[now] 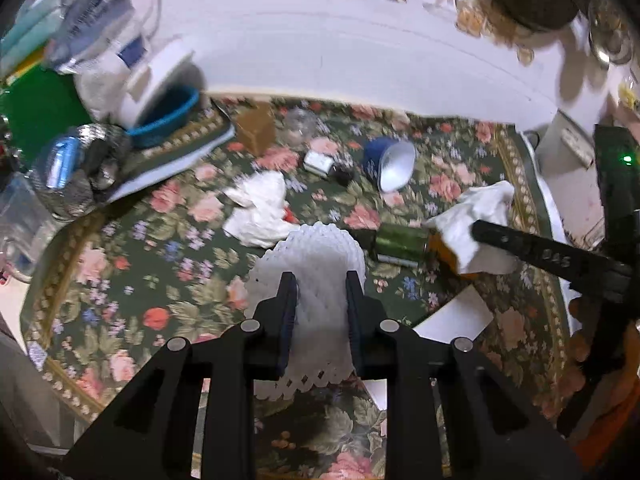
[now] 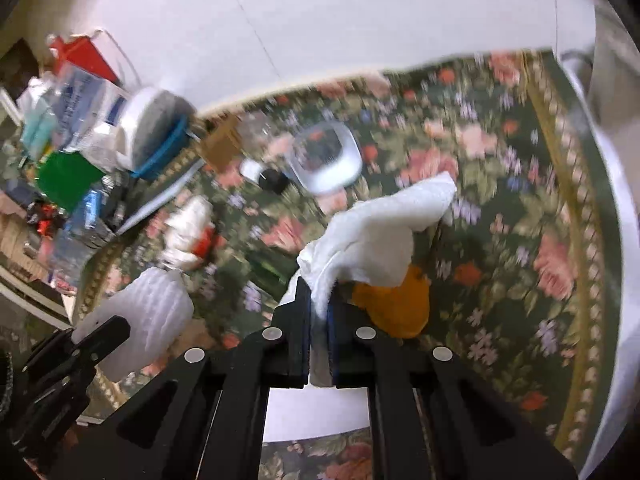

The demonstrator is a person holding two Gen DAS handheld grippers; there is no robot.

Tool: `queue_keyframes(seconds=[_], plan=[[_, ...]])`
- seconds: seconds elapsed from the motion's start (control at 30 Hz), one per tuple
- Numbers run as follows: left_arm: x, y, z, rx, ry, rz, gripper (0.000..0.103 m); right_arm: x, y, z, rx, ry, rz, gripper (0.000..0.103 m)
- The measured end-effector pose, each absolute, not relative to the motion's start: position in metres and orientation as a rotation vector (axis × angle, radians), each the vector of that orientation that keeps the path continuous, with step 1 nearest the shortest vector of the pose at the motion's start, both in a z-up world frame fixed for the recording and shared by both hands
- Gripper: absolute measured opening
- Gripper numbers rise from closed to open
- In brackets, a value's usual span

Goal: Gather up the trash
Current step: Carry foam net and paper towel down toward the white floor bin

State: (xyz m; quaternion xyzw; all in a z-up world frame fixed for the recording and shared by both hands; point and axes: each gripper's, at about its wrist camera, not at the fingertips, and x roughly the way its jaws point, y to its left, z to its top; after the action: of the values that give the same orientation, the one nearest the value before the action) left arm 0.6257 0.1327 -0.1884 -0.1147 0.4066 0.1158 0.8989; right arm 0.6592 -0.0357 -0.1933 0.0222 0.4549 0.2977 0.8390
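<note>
Your left gripper (image 1: 321, 294) was clamped on a white foam net (image 1: 310, 256), which bulged out beyond the fingertips above the floral cloth (image 1: 168, 280). Your right gripper (image 2: 320, 300) was pinched together on a white tissue (image 2: 376, 236), its free end fanning up and to the right over an orange scrap (image 2: 394, 308). On the cloth beyond the net lay another crumpled tissue (image 1: 258, 210), a green can (image 1: 400, 244) on its side, a tipped blue cup (image 1: 390, 162), a brown box (image 1: 256, 128) and a small black cap (image 1: 343, 174). At far left stood a blue basket (image 1: 168, 118) amid bottles and packets. A white sheet (image 2: 316, 412) lay near, under the right fingers.
</note>
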Motion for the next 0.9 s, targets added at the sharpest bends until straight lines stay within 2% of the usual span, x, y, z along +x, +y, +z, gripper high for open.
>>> queue_keyframes(seconds=[0.13, 0.3, 0.9], plan=[[0.606, 0.137, -0.169, -0.211, 0.804, 0.242, 0.023, 0.639, -0.035, -0.158, 0.028, 0.877, 0.638, 0.006], [0.568, 0.148, -0.157, -0.188, 0.785, 0.188, 0.023, 0.598, -0.029, -0.141, 0.018, 0.830, 0.613, 0.006], [0.399, 0.176, -0.179, -0.053, 0.856, -0.077, 0.023, 0.399, -0.004, -0.179, 0.094, 0.848, 0.402, 0.006]])
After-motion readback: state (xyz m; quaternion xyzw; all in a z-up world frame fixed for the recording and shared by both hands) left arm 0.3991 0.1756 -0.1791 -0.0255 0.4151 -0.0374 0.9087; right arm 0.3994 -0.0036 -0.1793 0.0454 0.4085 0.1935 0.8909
